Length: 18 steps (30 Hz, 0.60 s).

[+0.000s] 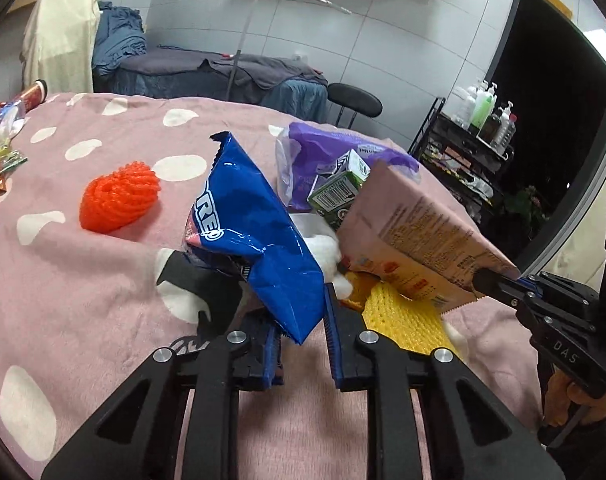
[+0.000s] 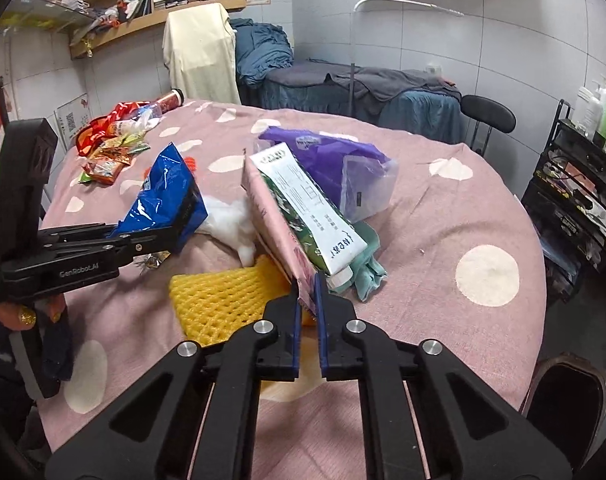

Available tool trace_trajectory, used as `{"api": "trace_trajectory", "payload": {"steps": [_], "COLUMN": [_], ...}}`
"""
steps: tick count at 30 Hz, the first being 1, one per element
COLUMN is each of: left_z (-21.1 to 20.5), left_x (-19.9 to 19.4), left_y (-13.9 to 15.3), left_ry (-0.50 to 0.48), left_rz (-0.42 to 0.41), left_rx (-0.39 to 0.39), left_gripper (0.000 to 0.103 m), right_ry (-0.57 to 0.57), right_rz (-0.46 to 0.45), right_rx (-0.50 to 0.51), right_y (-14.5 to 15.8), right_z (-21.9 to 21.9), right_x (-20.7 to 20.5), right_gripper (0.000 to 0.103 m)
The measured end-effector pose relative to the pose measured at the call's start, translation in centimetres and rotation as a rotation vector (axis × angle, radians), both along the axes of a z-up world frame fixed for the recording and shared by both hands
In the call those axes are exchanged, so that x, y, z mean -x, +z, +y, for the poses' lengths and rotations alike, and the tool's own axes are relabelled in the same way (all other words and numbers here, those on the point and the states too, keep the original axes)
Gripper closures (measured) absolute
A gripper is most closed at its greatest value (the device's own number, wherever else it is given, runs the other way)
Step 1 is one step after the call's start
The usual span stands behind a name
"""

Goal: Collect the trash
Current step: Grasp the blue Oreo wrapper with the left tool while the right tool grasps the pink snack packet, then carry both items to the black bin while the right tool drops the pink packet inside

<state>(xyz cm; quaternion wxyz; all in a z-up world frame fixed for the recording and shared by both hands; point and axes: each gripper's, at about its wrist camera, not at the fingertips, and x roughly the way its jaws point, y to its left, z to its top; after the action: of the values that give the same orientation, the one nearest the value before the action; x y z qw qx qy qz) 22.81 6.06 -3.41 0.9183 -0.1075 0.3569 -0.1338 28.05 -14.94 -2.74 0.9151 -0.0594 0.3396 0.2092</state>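
Note:
My left gripper (image 1: 301, 320) is shut on the lower corner of a blue Oreo bag (image 1: 255, 216), which stands up above the pink spotted tablecloth (image 1: 83, 288). The right wrist view shows the same left gripper (image 2: 183, 220) and blue bag (image 2: 163, 196) at the left. My right gripper (image 2: 308, 284) is shut on the edge of a flat pink packet (image 2: 271, 220), tilted up off the cloth. A green and white carton (image 2: 315, 216) leans against it. From the left wrist view the right gripper (image 1: 479, 280) holds the pink packet (image 1: 415, 220) at its corner.
Around the held items lie a yellow foam net (image 2: 219, 296), white tissue (image 2: 231, 224), a purple bag (image 2: 323, 152) and a teal cloth (image 2: 367, 264). An orange foam net (image 1: 119, 196) lies to the left, wrappers (image 2: 111, 148) at the far edge. A black stool (image 2: 487, 114) and rack (image 2: 575, 168) stand beyond.

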Motion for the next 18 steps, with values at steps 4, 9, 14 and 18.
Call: {"api": "trace_trajectory", "payload": {"steps": [4, 9, 14, 18], "left_z": [0.5, 0.1, -1.3, -2.9], "left_x": [1.7, 3.4, 5.0, 5.9], "left_y": [0.6, 1.9, 3.2, 4.0], "left_ry": [0.016, 0.018, -0.018, -0.067], "left_rz": [-0.021, -0.061, -0.101, -0.128], "left_rx": [0.035, 0.035, 0.035, 0.045], "left_gripper": [0.083, 0.083, 0.083, 0.083], "right_ry": [0.001, -0.012, -0.053, -0.084], "right_rz": [-0.033, -0.066, -0.083, -0.104], "right_rx": [-0.029, -0.056, -0.085, -0.106], "right_y": [1.4, 2.4, 3.0, 3.7], "right_z": [-0.4, -1.3, -2.7, -4.2], "right_x": [1.7, 3.5, 5.3, 7.1], "right_gripper": [0.099, 0.100, 0.100, 0.100]}}
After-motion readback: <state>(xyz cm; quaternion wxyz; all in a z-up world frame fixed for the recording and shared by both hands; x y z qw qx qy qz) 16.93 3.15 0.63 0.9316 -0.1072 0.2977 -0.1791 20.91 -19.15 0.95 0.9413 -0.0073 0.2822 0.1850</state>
